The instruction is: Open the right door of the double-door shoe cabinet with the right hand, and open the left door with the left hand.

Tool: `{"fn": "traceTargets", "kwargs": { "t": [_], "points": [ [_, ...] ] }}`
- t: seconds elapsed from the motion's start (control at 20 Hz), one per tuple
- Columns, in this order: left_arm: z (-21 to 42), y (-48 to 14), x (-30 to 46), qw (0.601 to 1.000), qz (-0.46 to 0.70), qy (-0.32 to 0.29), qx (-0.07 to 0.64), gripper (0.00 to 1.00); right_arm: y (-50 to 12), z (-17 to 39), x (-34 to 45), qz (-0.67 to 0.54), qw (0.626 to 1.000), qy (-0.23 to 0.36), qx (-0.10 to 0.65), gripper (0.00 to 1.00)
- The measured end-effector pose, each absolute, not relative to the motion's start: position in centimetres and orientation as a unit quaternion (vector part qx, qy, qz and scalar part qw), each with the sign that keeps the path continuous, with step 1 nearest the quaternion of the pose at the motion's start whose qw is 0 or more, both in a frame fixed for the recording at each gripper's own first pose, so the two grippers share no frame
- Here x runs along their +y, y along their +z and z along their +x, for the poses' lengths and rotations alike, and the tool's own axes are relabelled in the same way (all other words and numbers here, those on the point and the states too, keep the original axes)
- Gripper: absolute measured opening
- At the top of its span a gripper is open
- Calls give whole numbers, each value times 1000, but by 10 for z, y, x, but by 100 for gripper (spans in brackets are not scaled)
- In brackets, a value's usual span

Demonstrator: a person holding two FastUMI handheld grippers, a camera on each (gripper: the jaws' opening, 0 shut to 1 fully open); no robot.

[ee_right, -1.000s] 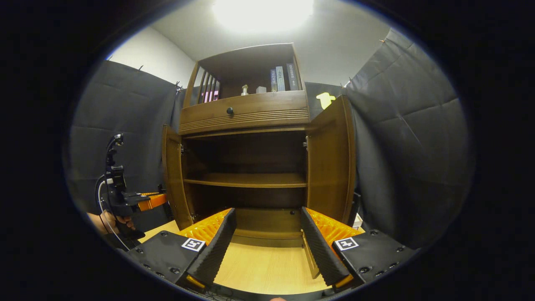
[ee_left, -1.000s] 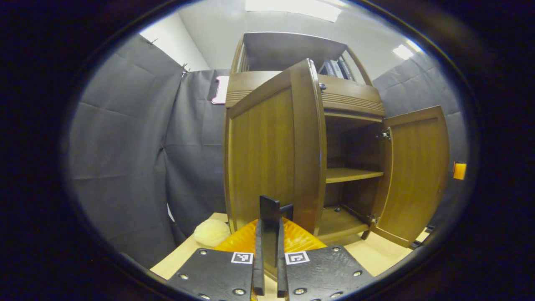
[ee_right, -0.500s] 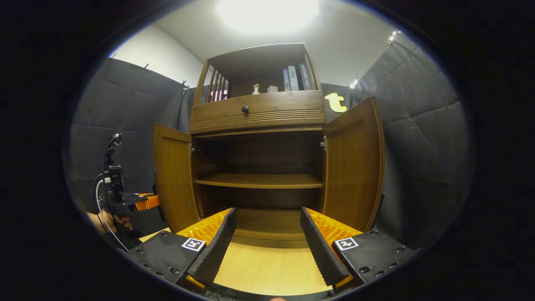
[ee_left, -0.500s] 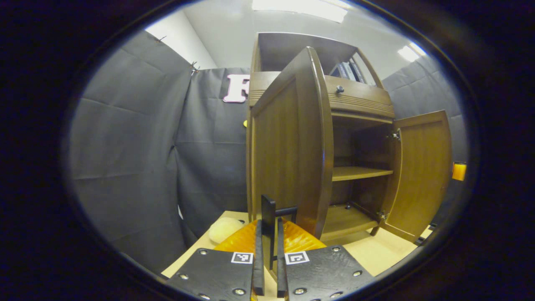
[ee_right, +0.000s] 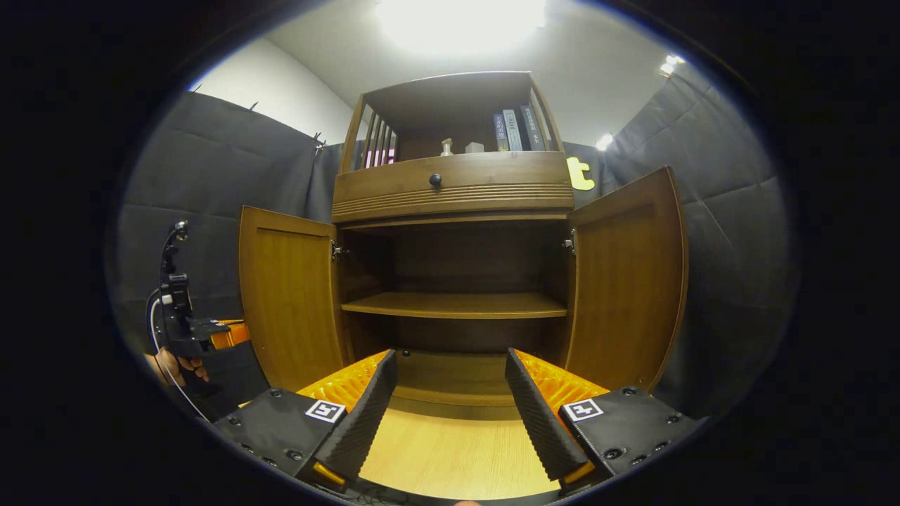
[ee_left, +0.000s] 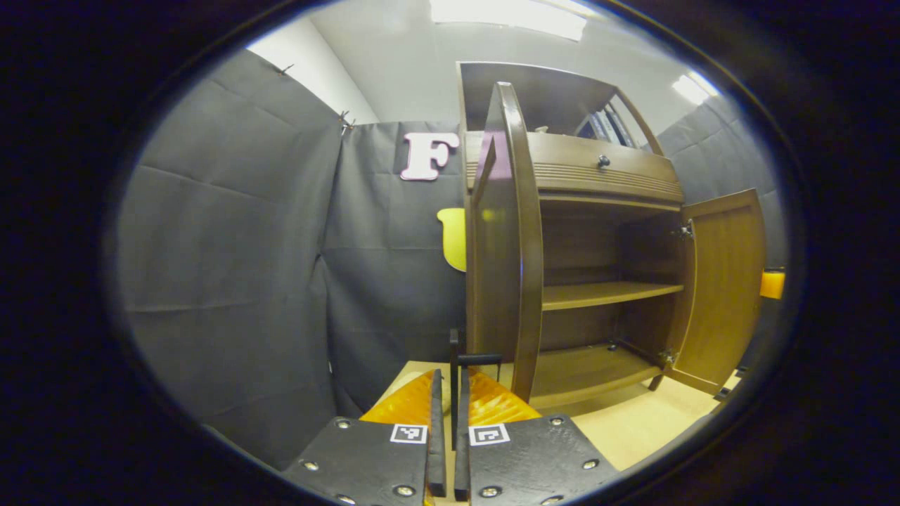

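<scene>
The wooden shoe cabinet stands with both doors swung out. In the left gripper view its left door is seen edge-on, and my left gripper is shut on the thin dark handle low on that door. The right door stands wide open beyond. In the right gripper view the left door and right door flank the bare inner shelf. My right gripper is open in front of the cabinet, holding nothing. The left gripper and the hand holding it are at the far left.
A drawer with a round knob sits above the doors, and books stand on the top shelf. A pale wooden floor lies before the cabinet. Black cloth walls close in on both sides.
The left door has swung further outward with my left gripper still shut on its handle. The right gripper has stayed open and shifted left, so the cabinet sits further right in its view.
</scene>
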State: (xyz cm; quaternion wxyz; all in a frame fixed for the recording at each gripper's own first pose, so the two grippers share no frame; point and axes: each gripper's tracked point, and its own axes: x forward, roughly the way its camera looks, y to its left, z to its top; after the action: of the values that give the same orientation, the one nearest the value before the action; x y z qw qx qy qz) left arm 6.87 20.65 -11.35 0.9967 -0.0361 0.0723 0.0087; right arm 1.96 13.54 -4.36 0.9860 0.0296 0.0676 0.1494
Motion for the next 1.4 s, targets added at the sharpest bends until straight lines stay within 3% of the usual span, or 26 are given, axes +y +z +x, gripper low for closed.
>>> {"fn": "traceTargets", "kwargs": {
  "t": [0.1, 0.4, 0.75, 1.25, 1.3, 1.4],
  "points": [
    [63, -115, 223, 997, -34, 17, 74, 5, -42, 20, 141, 25, 987, 147, 65, 96],
    [44, -96, 241, 997, -36, 22, 59, 9, -31, 20, 132, 36, 989, 131, 54, 92],
    [-14, -60, 210, 998, -41, 31, 45, 7, -20, -7, 94, 26, 991, 123, 53, 96],
    [-94, -28, 155, 998, -30, 14, 47, 6, 0, -49, 54, 18, 994, 104, 27, 96],
    [-98, -25, 149, 998, -30, 10, 46, 7, 2, -51, 52, 17, 994, 102, 26, 92],
    [-106, -22, 142, 998, -31, 6, 46, 5, 2, -55, 48, 13, 995, 96, 22, 96]
  ]
}}
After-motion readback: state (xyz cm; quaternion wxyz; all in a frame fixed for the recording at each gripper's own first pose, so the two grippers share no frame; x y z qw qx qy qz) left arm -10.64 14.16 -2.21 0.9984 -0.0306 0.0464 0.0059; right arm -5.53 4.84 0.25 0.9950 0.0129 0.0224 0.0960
